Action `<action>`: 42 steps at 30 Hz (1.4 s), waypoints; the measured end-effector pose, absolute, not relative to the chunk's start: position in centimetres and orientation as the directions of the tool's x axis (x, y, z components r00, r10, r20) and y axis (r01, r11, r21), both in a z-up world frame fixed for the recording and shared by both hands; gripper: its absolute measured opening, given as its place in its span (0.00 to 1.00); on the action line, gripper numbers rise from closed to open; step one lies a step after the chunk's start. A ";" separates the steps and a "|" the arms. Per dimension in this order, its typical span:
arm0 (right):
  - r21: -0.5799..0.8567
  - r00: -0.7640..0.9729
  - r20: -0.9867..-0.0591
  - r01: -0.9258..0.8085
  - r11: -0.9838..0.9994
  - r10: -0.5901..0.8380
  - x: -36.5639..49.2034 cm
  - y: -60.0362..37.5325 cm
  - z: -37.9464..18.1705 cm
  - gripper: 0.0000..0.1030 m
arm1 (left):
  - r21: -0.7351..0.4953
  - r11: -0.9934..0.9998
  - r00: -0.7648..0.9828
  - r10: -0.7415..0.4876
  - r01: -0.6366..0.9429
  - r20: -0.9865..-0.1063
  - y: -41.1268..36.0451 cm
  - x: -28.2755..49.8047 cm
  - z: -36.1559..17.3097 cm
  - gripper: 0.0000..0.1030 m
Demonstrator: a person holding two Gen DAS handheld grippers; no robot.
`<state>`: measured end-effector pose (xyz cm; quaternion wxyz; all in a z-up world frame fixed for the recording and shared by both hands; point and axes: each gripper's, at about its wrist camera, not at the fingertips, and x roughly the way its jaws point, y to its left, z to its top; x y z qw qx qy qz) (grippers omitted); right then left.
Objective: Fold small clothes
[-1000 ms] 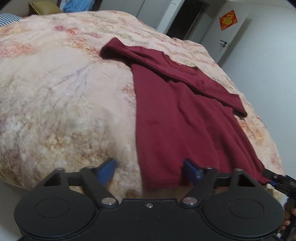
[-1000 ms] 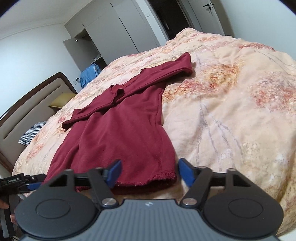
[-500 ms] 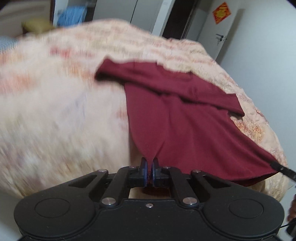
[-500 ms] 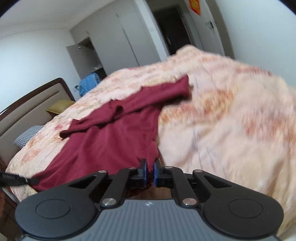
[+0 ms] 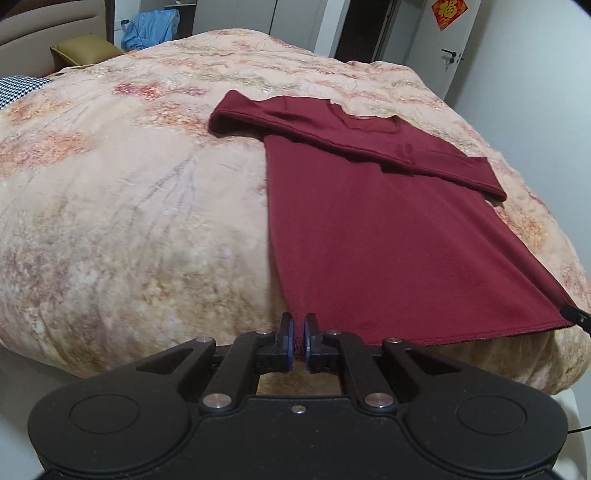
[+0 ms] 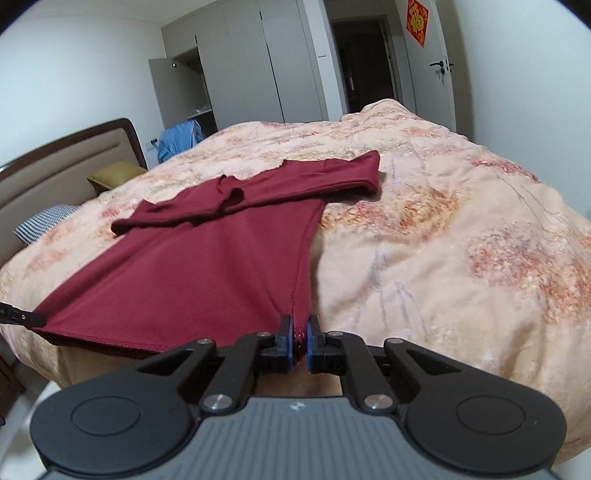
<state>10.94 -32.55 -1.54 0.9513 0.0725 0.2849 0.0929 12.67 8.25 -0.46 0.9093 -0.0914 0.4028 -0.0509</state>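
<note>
We hold a dark red shirt spread on the bed ahead of us. Our left gripper and right gripper are each pinched tight on a hem corner. If we lift unevenly, the thin fabric may slip free or the fold may skew.

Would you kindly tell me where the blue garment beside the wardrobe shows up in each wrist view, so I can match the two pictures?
Left wrist view: the blue garment sits at the top left, past the bed's far edge, right of the headboard.
Right wrist view: it hangs left of centre, below the open wardrobe door.
Shared landmark: the red door decoration, upper right in both.
</note>
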 end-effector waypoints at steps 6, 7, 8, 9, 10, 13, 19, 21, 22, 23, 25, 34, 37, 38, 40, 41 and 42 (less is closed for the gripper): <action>0.127 0.804 -0.564 -0.138 0.982 0.185 11.5 -32.1 -2.3 0.08 | -0.166 0.986 0.672 -0.129 0.009 -0.730 7.6 12.4 -1.3 0.23; 0.119 0.796 -0.576 -0.143 0.982 0.186 11.6 -31.9 -2.7 0.08 | -0.170 0.985 0.672 -0.127 0.002 -0.729 7.7 12.3 -1.4 0.24; 0.115 0.789 -0.584 -0.150 0.982 0.189 11.7 -31.7 -3.0 0.08 | -0.177 0.984 0.673 -0.129 -0.003 -0.728 7.9 12.2 -1.5 0.29; 0.112 0.789 -0.585 -0.154 0.982 0.190 11.8 -31.6 -3.1 0.09 | -0.185 0.983 0.675 -0.134 -0.005 -0.726 8.1 12.1 -1.5 0.35; 0.107 0.791 -0.581 -0.160 0.981 0.192 11.6 -31.5 -3.1 0.12 | -0.193 0.981 0.679 -0.137 -0.007 -0.721 8.2 12.0 -1.5 0.39; 0.072 0.811 -0.555 -0.174 0.982 0.184 11.2 -31.3 -2.6 0.41 | -0.182 0.983 0.704 -0.117 -0.017 -0.700 8.3 11.4 -1.2 0.66; -0.076 0.841 -0.506 -0.263 0.962 0.190 10.0 -30.1 -1.7 0.88 | -0.073 0.997 0.801 -0.035 -0.011 -0.598 7.2 10.1 0.3 0.99; -0.155 0.843 -0.499 -0.314 0.937 0.201 9.5 -29.1 -1.9 0.91 | -0.031 0.999 0.817 -0.027 0.012 -0.576 6.5 9.8 0.5 0.99; -0.197 0.842 -0.499 -0.344 0.918 0.208 9.3 -28.4 -2.0 0.92 | -0.009 1.000 0.819 -0.024 0.022 -0.573 6.1 9.7 0.5 0.99; -0.243 0.840 -0.500 -0.370 0.897 0.211 9.1 -27.7 -2.3 0.93 | 0.009 0.999 0.820 -0.022 0.033 -0.572 5.7 9.7 0.4 0.99; -0.341 0.844 -0.497 -0.404 0.849 0.201 8.8 -26.2 -3.1 0.93 | 0.031 0.998 0.817 -0.029 0.057 -0.576 5.0 9.8 0.3 0.99; -0.584 0.855 -0.473 -0.484 0.651 0.212 10.1 -20.1 -6.9 0.85 | 0.048 0.985 0.808 -0.111 0.169 -0.579 3.0 9.9 -0.1 0.99; -0.632 0.870 -0.424 -0.484 0.605 0.252 10.6 -19.2 -6.3 0.78 | 0.046 0.971 0.804 -0.167 0.235 -0.571 2.5 9.5 -0.3 0.99; -0.634 0.866 -0.417 -0.496 0.594 0.278 10.8 -19.2 -5.8 0.75 | 0.054 0.964 0.803 -0.185 0.260 -0.567 2.2 9.3 -0.3 0.99; -0.618 0.840 -0.424 -0.542 0.570 0.339 11.4 -19.3 -4.7 0.53 | 0.083 0.948 0.799 -0.208 0.306 -0.564 1.3 9.1 -0.6 0.99; -0.603 0.820 -0.443 -0.572 0.556 0.363 11.8 -19.2 -4.1 0.46 | 0.107 0.940 0.799 -0.213 0.325 -0.562 0.9 9.0 -0.9 0.99; -0.580 0.795 -0.472 -0.606 0.544 0.382 12.4 -19.2 -3.5 0.34 | 0.134 0.931 0.802 -0.212 0.339 -0.558 0.4 8.8 -1.1 0.99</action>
